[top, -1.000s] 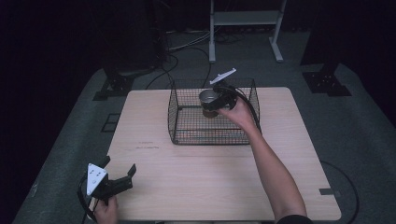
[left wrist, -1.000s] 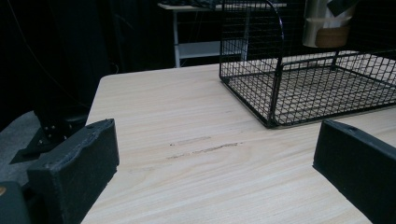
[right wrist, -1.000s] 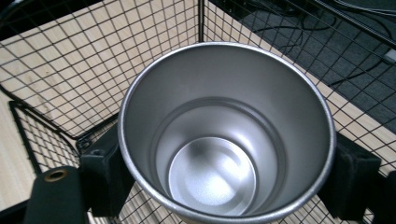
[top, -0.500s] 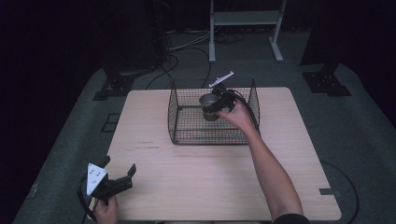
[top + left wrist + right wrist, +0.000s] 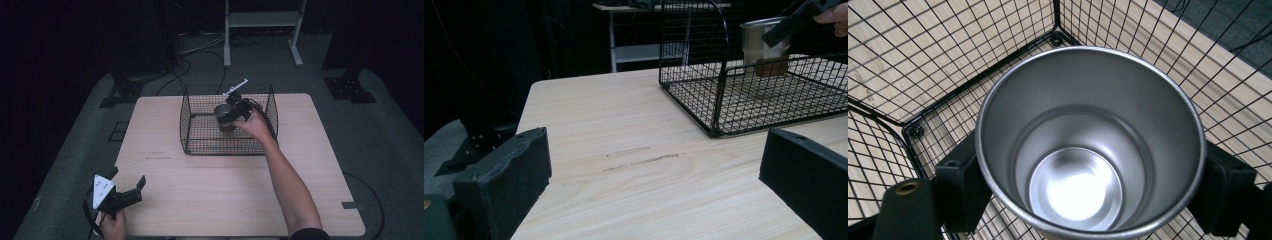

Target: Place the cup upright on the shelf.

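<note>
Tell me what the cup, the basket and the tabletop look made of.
Cup: brushed metal, likely stainless steel, with a bright reflective bottom. Basket: thin black wire grid, probably coated steel. Tabletop: pale wood or wood-look laminate, grain lines visible.

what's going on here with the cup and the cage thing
A person works at a wooden table with a gripper in each hand. The right gripper is shut on a steel cup, holding it upright inside the black wire basket; the cup is empty. The left gripper rests open near the table's front left corner, holding nothing.
</note>
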Motion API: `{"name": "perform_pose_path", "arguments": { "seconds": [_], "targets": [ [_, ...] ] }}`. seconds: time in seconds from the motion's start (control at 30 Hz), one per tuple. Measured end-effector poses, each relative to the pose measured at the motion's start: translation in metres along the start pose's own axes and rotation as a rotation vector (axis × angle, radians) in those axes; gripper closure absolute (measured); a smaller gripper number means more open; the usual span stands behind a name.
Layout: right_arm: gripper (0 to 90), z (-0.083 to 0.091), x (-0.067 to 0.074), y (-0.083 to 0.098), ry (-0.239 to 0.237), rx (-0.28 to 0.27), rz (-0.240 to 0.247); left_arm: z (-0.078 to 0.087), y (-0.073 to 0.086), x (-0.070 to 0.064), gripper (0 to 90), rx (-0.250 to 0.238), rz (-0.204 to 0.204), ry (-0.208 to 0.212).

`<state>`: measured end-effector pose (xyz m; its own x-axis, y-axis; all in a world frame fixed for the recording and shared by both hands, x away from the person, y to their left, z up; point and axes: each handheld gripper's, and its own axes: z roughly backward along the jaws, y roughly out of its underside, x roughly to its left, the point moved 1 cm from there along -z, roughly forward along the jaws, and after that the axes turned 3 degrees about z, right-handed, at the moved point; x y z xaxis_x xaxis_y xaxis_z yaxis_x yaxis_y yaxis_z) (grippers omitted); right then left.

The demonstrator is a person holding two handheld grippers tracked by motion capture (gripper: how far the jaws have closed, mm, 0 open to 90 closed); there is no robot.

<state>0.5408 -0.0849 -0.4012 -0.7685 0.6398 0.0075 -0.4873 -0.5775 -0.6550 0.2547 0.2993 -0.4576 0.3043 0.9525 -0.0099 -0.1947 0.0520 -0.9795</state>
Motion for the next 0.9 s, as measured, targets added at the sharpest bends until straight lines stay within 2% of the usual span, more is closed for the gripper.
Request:
{"name": "perform_pose_path", "arguments": {
  "seconds": [0.53, 0.67, 0.9],
  "targets": [
    [16.0, -0.016, -0.002, 0.005, -0.002, 0.086, -0.004, 0.002, 0.0, 0.001, 0.0, -0.001, 0.004, -0.004],
    [15.2, -0.02, -0.001, 0.007, 0.005, 0.111, 0.008, 0.002, 0.0, 0.001, 0.0, -0.004, 0.007, -0.005],
    [13.1, -0.018, 0.0, 0.007, 0.001, 0.101, 0.008, 0.003, 0.0, 0.002, 0.0, -0.008, 0.008, -0.007]
  ]
}}
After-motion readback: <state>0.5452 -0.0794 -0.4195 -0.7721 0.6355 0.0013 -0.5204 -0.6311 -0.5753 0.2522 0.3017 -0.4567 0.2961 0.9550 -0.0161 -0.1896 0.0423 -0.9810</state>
